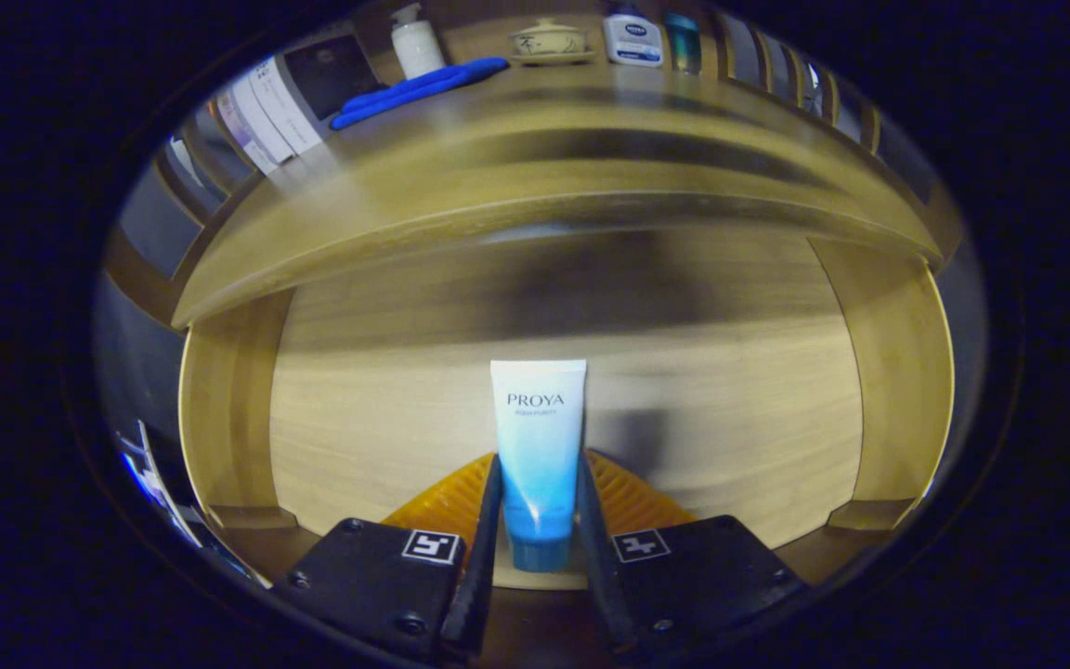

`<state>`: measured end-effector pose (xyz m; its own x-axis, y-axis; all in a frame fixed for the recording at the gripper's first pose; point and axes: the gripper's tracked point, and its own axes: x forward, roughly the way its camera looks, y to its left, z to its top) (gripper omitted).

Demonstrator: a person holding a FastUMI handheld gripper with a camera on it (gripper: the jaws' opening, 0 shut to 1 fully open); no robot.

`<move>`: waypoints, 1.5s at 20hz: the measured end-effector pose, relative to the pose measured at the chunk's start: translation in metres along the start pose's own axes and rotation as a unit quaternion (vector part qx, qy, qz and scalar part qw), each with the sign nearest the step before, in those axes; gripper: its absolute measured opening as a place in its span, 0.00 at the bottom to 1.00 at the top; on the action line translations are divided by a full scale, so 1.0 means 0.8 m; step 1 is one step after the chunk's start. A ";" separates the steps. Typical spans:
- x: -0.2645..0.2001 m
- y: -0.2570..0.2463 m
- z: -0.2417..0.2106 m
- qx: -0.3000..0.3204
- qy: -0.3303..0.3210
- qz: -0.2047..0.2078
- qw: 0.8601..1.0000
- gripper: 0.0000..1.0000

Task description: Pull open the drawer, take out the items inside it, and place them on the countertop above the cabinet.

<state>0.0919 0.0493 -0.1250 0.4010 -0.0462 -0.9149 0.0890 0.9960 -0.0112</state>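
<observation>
gripper (540, 520) clamped on cream tube (538, 455) at its lower, cap end, over the open drawer (405, 418). risk: soft tube slips or tilts in the pads, clips bench (535, 177) edge on lift.

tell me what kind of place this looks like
Probably a mock-up of a home bathroom or dressing corner: a wooden cabinet with an open drawer, toiletry bottles on its countertop, and a blue-and-white tube clamped in the gripper.
</observation>
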 end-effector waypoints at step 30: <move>-0.115 0.012 0.219 -0.019 -0.146 0.024 0.989 0.45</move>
<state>0.2158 0.0498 0.0301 0.6499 -0.0141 -0.7599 0.0321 0.9994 0.0089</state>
